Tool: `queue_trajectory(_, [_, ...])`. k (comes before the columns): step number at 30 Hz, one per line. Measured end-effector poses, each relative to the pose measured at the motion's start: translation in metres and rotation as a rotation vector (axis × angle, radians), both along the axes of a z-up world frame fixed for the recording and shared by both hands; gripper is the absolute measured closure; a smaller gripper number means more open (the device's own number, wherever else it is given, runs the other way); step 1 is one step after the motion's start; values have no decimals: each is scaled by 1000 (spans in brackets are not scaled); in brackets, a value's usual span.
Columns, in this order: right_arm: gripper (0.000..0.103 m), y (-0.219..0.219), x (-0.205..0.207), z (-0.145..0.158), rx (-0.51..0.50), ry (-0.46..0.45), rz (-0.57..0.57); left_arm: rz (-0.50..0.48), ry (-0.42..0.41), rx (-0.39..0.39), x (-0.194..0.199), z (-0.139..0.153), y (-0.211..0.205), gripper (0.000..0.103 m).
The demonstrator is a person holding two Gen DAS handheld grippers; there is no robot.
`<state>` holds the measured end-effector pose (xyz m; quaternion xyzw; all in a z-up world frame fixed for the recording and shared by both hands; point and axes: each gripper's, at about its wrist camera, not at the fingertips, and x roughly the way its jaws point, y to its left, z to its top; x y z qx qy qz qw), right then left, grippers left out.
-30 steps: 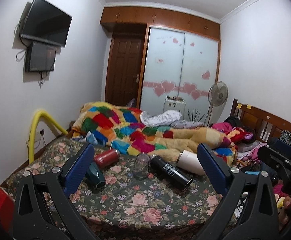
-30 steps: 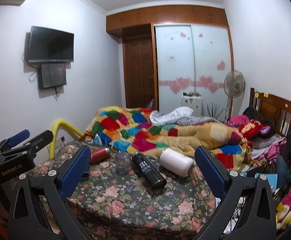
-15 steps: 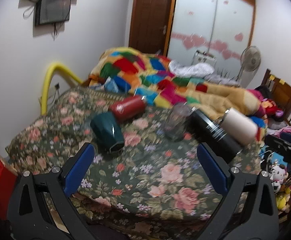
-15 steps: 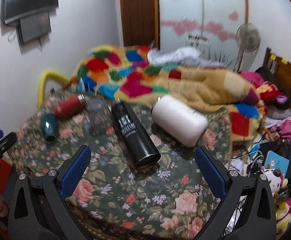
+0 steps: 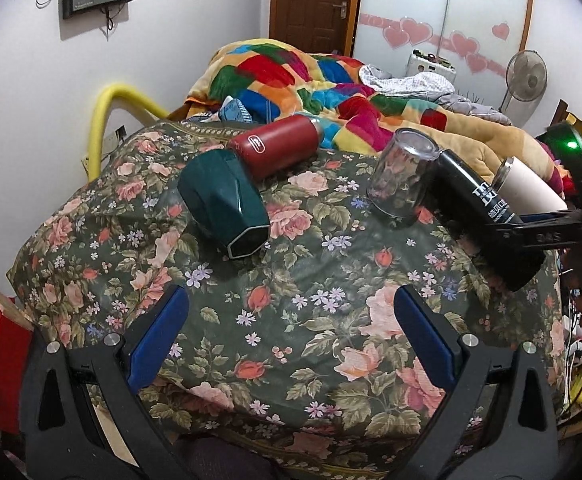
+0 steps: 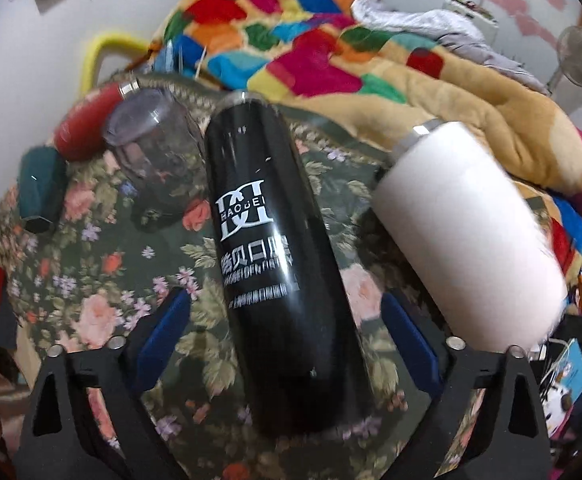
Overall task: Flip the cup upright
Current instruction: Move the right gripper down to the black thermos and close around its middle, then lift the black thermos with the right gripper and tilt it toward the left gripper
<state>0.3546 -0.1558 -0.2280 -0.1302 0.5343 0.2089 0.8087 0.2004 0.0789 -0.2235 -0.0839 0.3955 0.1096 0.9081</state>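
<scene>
Several cups lie on a floral-covered table (image 5: 311, 320). A green faceted cup (image 5: 223, 204) and a red flask (image 5: 279, 146) lie on their sides at the left. A clear glass (image 5: 403, 178) stands upside down in the middle. A black flask (image 6: 275, 240) and a white cup (image 6: 467, 240) lie on their sides at the right. My right gripper (image 6: 287, 332) is open, its fingers on either side of the black flask's near end. My left gripper (image 5: 291, 336) is open and empty, short of the green cup.
A bed with a patchwork quilt (image 5: 311, 76) lies just behind the table. A yellow padded rail (image 5: 107, 120) stands at the table's back left. My right gripper's body (image 5: 563, 224) shows at the right edge of the left wrist view. A fan (image 5: 527, 76) stands far right.
Both grippers have moved forward and tilted down toward the table. The right gripper has closed in on the black flask, which now lies between its open fingers.
</scene>
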Motion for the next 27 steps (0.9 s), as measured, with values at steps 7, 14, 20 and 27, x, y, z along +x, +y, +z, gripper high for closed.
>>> queue_trajectory(7, [24, 14, 10, -15, -46, 56, 42, -14, -17, 9, 3, 3, -2, 0])
queue_trajectory(14, [37, 7, 20, -20, -28, 95, 10, -25, -38, 4, 1, 11, -7, 0])
queue_trajectory(20, [37, 3, 6, -12, 6, 93, -10, -27, -64, 11, -9, 23, -9, 0])
queue_trajectory(27, [37, -5, -22, 26, 35, 12, -13, -30, -107, 8, -25, 43, -11, 0])
